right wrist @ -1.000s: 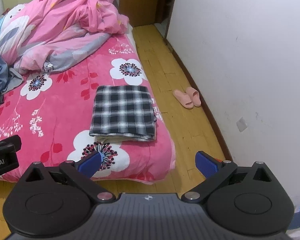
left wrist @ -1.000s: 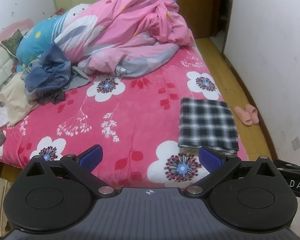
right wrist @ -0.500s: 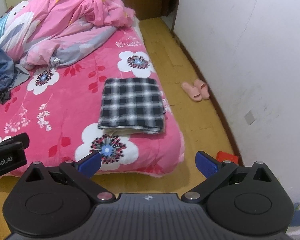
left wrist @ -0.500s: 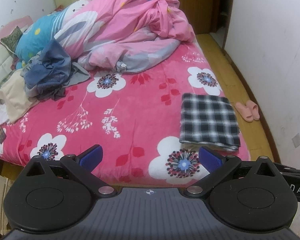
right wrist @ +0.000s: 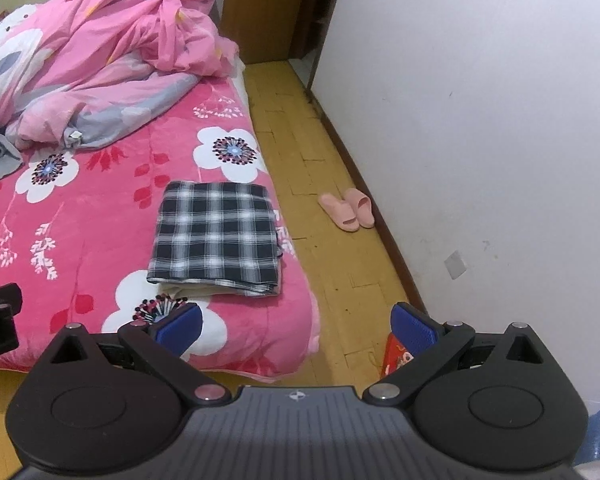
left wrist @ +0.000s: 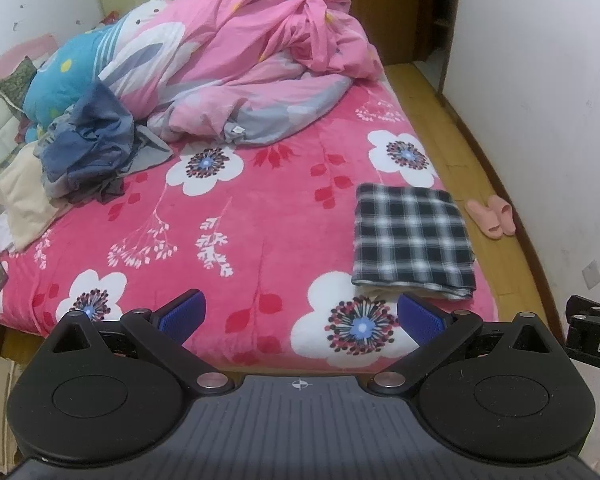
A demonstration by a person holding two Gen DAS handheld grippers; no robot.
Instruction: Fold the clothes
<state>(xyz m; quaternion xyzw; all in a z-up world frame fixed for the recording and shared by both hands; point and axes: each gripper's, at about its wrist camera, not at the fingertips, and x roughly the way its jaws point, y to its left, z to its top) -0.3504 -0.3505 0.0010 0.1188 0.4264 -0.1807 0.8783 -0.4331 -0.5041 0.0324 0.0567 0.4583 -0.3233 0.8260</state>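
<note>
A folded black-and-white plaid garment (left wrist: 412,238) (right wrist: 218,236) lies flat near the right front corner of the bed, on a cream piece that peeks out below it. A heap of unfolded clothes (left wrist: 88,148), blue-grey over cream, sits at the bed's left side. My left gripper (left wrist: 300,316) hangs open off the bed's front edge, nothing between its blue pads. My right gripper (right wrist: 296,326) is also open and empty, held above the bed's front right corner and the floor.
A pink floral blanket (left wrist: 260,216) covers the bed, and a bunched pink quilt (left wrist: 240,64) fills the far end. Pink slippers (right wrist: 346,212) lie on the wooden floor by the white wall (right wrist: 480,120). A red item (right wrist: 396,354) sits on the floor near my right fingers.
Both grippers have pulled back from the bed, so the bed's front edge and more floor show. The plaid garment has not moved. Both stay open.
</note>
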